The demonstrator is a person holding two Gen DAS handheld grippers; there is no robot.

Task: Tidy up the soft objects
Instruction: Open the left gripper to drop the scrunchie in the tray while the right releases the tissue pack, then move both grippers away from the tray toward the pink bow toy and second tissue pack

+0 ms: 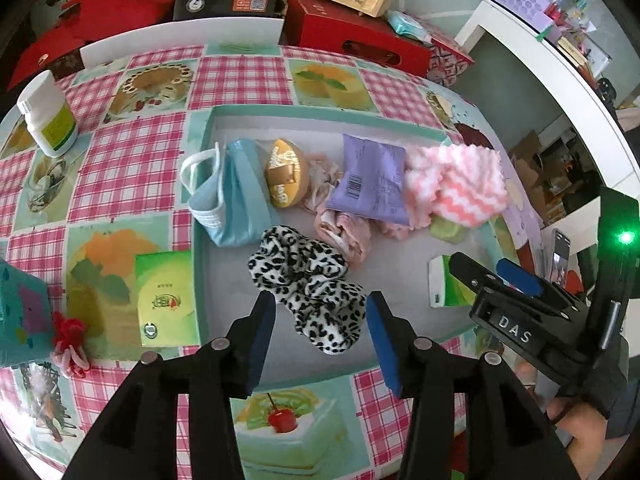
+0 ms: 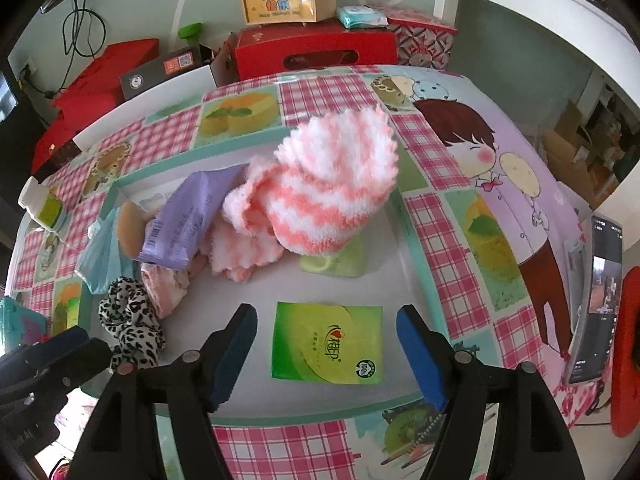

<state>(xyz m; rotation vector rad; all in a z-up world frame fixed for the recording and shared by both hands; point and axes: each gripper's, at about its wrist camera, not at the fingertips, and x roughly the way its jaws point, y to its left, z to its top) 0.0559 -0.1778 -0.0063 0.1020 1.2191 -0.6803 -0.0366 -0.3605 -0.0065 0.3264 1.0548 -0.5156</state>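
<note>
A shallow teal-rimmed tray (image 1: 208, 128) holds soft things: a leopard-print scrunchie (image 1: 310, 286), blue face masks (image 1: 228, 196), a gold-wrapped bun (image 1: 285, 178), a purple packet (image 1: 370, 180), a pink-and-white fluffy cloth (image 1: 456, 186) and pale pink fabric (image 1: 344, 232). My left gripper (image 1: 320, 320) is open, its tips either side of the scrunchie's near end. My right gripper (image 2: 326, 344) is open around a green tissue pack (image 2: 328, 348) lying in the tray (image 2: 412, 232). The fluffy cloth (image 2: 324, 196) lies beyond it.
A second green tissue pack (image 1: 166, 298), a white pill bottle (image 1: 48, 116) and a red-pink yarn scrunchie (image 1: 70, 340) lie on the checked tablecloth left of the tray. A phone (image 2: 596, 304) stands at the right edge. Red boxes (image 1: 356, 36) sit behind the table.
</note>
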